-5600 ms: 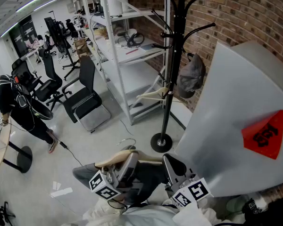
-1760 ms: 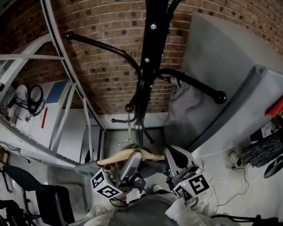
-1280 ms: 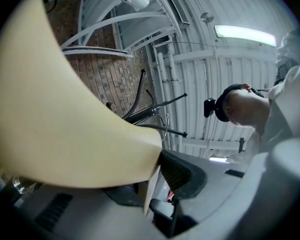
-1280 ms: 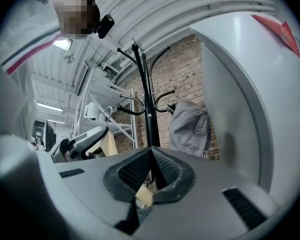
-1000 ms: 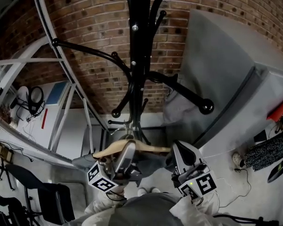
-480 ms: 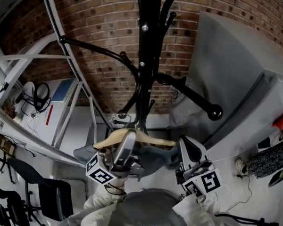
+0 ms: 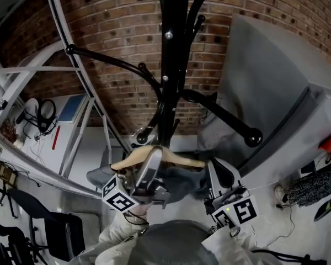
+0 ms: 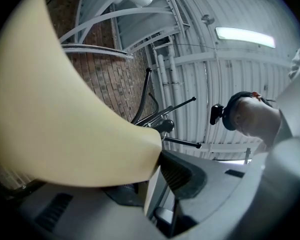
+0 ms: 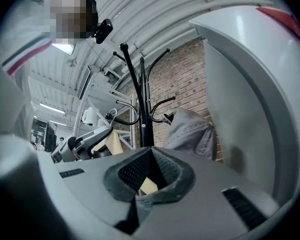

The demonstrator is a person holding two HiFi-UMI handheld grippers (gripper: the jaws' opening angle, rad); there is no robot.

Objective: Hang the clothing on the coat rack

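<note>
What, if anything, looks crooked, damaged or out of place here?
Nothing stands out. The wooden hanger sits roughly level, with its dark garment, gripped by the left gripper and right gripper by the coat rack; a grey cap hangs tidily on one arm.

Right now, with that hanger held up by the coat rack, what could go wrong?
The left tongs and right tongs clamp the wooden hanger beside the coat rack. Nothing shows it hooked over an arm yet, so letting go might drop it. The dark garment could slide off a tilting hanger. A swing right might knock the grey cap.
</note>
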